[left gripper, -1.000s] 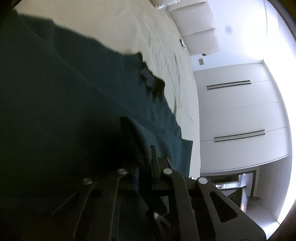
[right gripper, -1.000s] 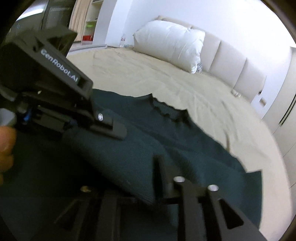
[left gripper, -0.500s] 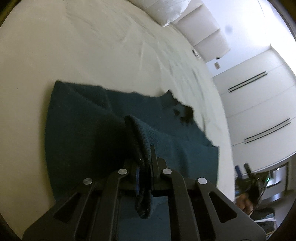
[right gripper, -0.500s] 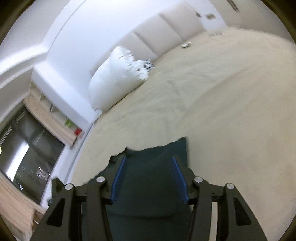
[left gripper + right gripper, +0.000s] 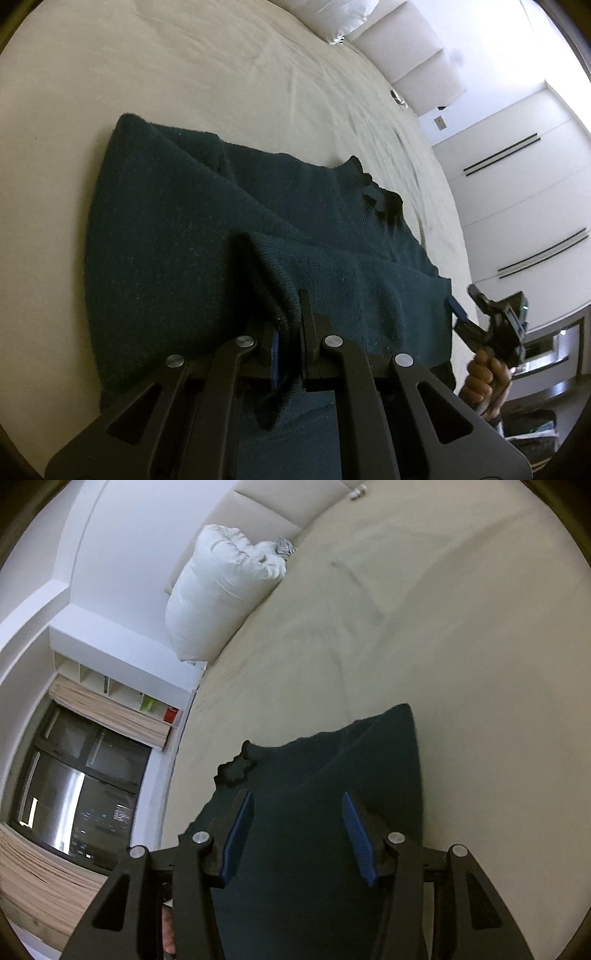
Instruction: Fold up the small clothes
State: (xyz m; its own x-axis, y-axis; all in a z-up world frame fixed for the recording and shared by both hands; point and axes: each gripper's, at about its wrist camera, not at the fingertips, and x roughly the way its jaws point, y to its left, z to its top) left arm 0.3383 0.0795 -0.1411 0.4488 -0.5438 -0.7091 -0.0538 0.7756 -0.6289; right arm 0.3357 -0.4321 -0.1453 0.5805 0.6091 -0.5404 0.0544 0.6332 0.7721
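Note:
A dark teal knit sweater [image 5: 192,236] lies on the cream bed, one side folded over its body. My left gripper [image 5: 290,332] is shut on a raised fold of the sweater's edge, near the middle of the garment. My right gripper [image 5: 297,812] is open and empty, held over the sweater [image 5: 332,768] with its blue pads on either side of the cloth. It also shows in the left wrist view [image 5: 491,328], held in a hand off the sweater's right edge. The sweater's neck opening [image 5: 236,768] lies left of the right gripper.
The cream bed sheet [image 5: 184,66] spreads around the sweater. A white pillow [image 5: 221,590] leans on the padded headboard [image 5: 421,59]. White wardrobe doors [image 5: 517,177] stand beside the bed. A dark window and shelves [image 5: 85,775] stand on the other side.
My right gripper let go of the sweater, opened and drew back off its edge. My left gripper kept its hold on the fold, and the folded sweater came to rest on the bed.

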